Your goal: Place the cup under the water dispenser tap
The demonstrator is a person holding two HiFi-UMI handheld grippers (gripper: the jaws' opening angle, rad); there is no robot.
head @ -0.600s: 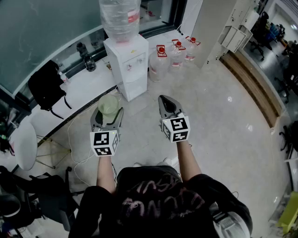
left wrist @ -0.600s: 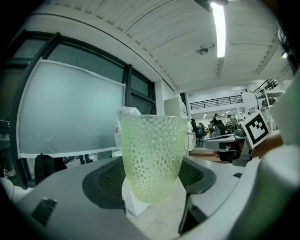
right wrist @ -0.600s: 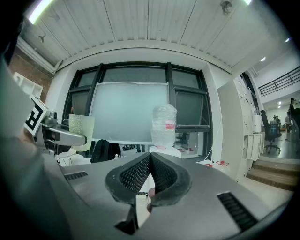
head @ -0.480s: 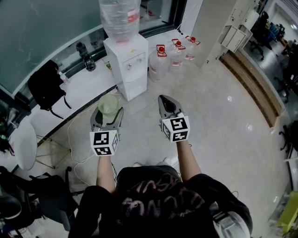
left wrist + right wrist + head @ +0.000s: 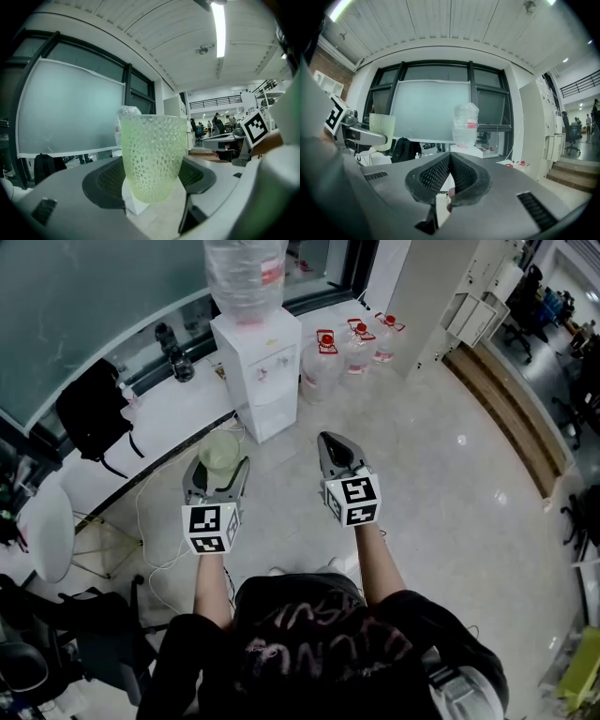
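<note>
The pale green, dimpled, translucent plastic cup (image 5: pixel 219 452) (image 5: pixel 152 157) stands upright in the air between the fingers of the left gripper (image 5: pixel 220 466) (image 5: pixel 151 174). The dark ribbed pads are spread wide and press on its lower sides, so the cup is grasped. It hangs in front of the white floor-standing water dispenser (image 5: pixel 258 371), well apart from it and a little to its left in the head view, on the person's side of it.

The right gripper (image 5: pixel 332 442) (image 5: pixel 450 158) is held level with the left one, in front of the dispenser and slightly to its right. Its fingers are clenched together with nothing between them.

On top of the dispenser sits a clear, inverted water bottle with a red label (image 5: pixel 246 277) (image 5: pixel 465 124). Just right of the dispenser, three clear water jugs with red caps (image 5: pixel 324 364) stand on the pale glossy tiled floor (image 5: pixel 450 474). To the dispenser's left a curved white tabletop (image 5: pixel 169 418) runs along the window. On it lies a black bag (image 5: pixel 89 418), with a small dark bottle (image 5: pixel 178 367) between the bag and the dispenser.
</note>
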